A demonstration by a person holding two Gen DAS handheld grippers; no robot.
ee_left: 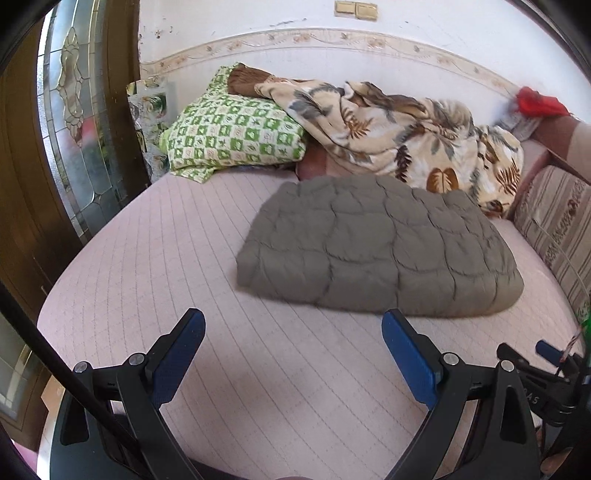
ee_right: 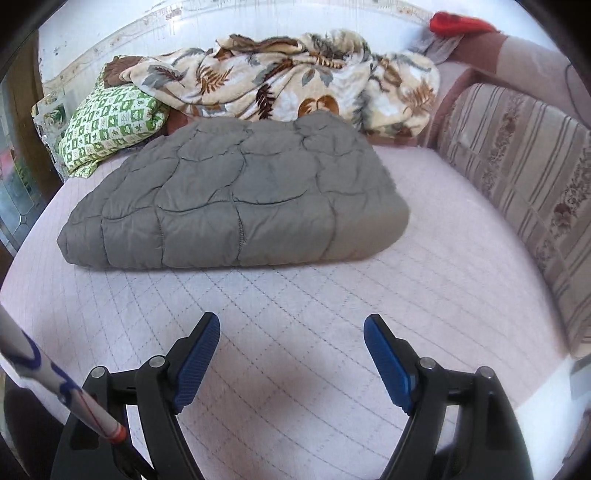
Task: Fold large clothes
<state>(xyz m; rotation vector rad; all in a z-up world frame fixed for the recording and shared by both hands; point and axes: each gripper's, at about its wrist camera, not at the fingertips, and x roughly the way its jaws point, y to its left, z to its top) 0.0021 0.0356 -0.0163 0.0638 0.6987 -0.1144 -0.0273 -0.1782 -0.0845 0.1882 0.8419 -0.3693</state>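
Left gripper (ee_left: 293, 325): jaws wide apart, nothing between them, hovering over bare pink mattress (ee_left: 147, 266). Right gripper (ee_right: 291, 330): same, jaws spread, empty, above the mattress (ee_right: 461, 295).

Grey quilted garment (ee_left: 376, 245) lies folded into a thick rectangular bundle on the mattress, ahead of both grippers and not touching either. From the left gripper it sits ahead and to the right; from the right gripper (ee_right: 236, 195) ahead and slightly left.

Beyond the bundle, against the wall: leaf-print blanket (ee_left: 406, 136) in a heap, its near edge just behind the garment. Green checked pillow (ee_left: 232, 133) ahead-left of the left gripper, partly under the blanket. Striped cushion (ee_right: 524, 177) runs along the right side of the right gripper. Red cloth (ee_right: 458, 22) far ahead-right on the cushion's top.
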